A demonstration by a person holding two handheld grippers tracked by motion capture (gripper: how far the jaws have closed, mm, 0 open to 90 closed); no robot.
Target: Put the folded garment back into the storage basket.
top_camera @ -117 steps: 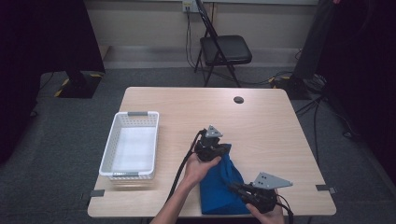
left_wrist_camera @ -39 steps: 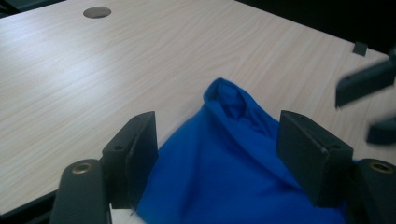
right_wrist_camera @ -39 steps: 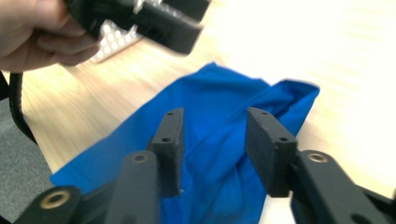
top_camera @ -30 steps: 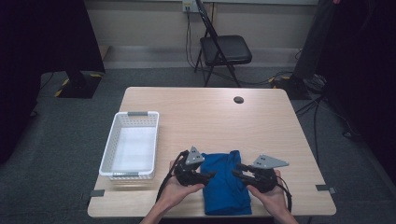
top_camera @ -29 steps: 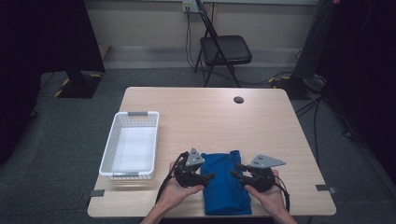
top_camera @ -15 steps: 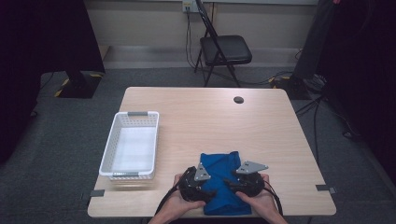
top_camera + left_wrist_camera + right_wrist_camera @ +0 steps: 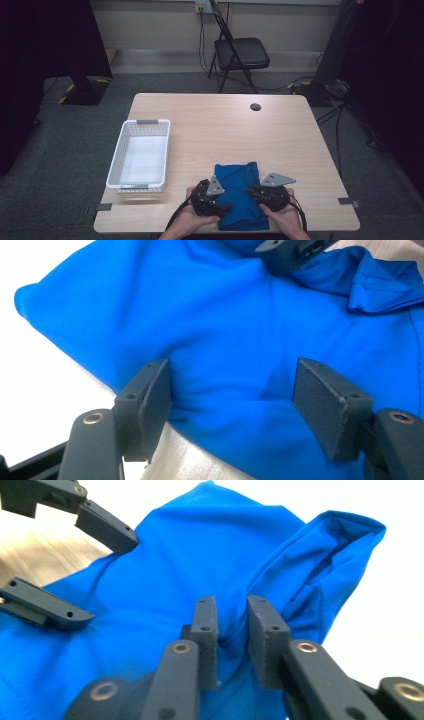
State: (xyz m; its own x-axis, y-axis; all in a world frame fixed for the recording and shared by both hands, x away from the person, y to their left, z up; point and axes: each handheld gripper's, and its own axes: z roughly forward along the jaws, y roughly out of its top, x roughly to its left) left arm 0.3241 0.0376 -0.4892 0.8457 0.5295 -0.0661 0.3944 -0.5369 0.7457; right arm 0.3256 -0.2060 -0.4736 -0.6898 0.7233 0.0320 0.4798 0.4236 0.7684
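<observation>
Blue cloth [image 7: 240,192] lies folded on the tabletop [image 7: 225,130], low in the high view, just right of centre at the near edge. Left tongs [image 7: 223,206] rest at the cloth's left side; in the left gripper view [image 7: 232,385] the jaws stand apart, with fabric between them but not pressed. Right tongs [image 7: 251,190] sit at the cloth's right side; in the right gripper view [image 7: 232,630] the jaws have just been closing and now pinch a raised fold of the cloth. A white basket [image 7: 121,159] stands left of centre, apart from the cloth.
</observation>
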